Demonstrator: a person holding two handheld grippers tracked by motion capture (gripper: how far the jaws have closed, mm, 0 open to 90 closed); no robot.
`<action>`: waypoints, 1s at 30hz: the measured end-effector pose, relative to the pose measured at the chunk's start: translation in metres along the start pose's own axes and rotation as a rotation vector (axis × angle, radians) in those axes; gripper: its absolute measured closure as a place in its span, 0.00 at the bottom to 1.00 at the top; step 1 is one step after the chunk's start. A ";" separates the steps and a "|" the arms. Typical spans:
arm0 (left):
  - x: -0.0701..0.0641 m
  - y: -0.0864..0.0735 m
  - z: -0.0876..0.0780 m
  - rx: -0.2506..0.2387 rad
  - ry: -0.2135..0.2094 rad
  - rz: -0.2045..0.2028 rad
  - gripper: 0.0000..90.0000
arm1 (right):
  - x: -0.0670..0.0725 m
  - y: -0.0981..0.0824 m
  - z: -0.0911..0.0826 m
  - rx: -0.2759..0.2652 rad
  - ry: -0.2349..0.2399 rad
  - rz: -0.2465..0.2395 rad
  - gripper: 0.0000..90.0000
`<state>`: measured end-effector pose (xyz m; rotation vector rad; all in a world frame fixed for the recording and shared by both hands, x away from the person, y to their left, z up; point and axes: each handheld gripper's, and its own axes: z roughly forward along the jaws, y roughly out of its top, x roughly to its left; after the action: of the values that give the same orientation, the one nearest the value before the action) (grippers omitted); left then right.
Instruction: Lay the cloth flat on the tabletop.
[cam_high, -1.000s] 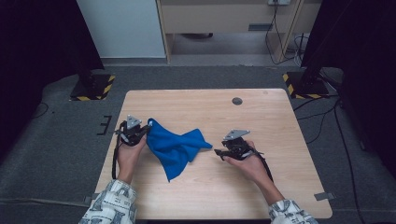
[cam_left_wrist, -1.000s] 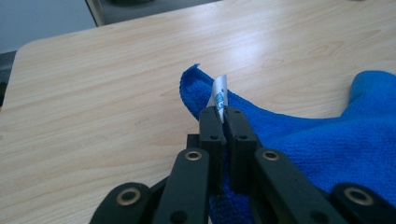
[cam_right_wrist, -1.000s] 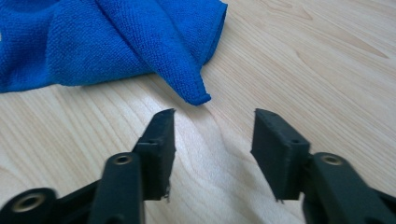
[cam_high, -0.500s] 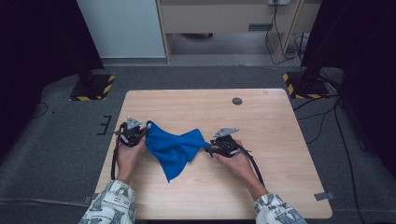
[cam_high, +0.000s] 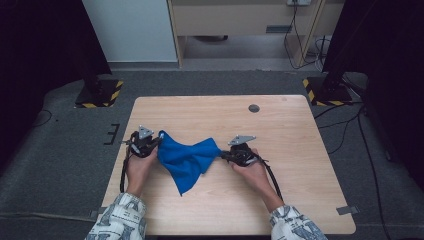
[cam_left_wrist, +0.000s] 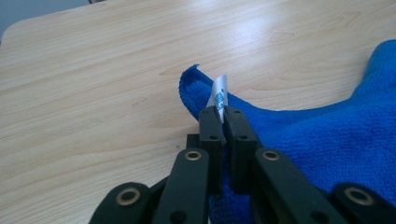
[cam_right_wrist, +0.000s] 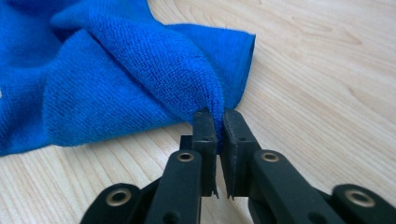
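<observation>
Presently: cloth (cam_high: 187, 159), blue, lay on bench (cam_high: 280, 130) between both grippers. Left gripper (cam_left_wrist: 219, 122) fingers clamped its corner with tag (cam_left_wrist: 218, 93); right gripper (cam_right_wrist: 215, 125) fingers, just closing, pinched the opposite corner.

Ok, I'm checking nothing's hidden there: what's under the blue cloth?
Around the blue cloth lies bare wooden table, and its raised folds hide the tabletop beneath. No lump shows, but something flat could lie covered.
</observation>
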<state>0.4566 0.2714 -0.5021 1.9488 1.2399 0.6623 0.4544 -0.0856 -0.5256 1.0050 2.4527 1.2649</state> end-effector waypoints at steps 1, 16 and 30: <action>-0.002 -0.001 0.002 0.002 -0.011 -0.003 0.96 | 0.000 0.001 -0.001 -0.002 -0.001 0.001 0.96; -0.040 0.008 0.015 0.010 -0.107 0.029 0.96 | -0.013 -0.005 -0.057 0.032 -0.054 -0.014 0.97; -0.070 0.035 0.001 -0.095 -0.196 0.028 0.96 | -0.035 -0.012 -0.121 -0.047 -0.082 0.022 0.97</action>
<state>0.4480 0.1977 -0.4779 1.9047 1.0449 0.5207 0.4192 -0.1911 -0.4648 1.0531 2.3463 1.2564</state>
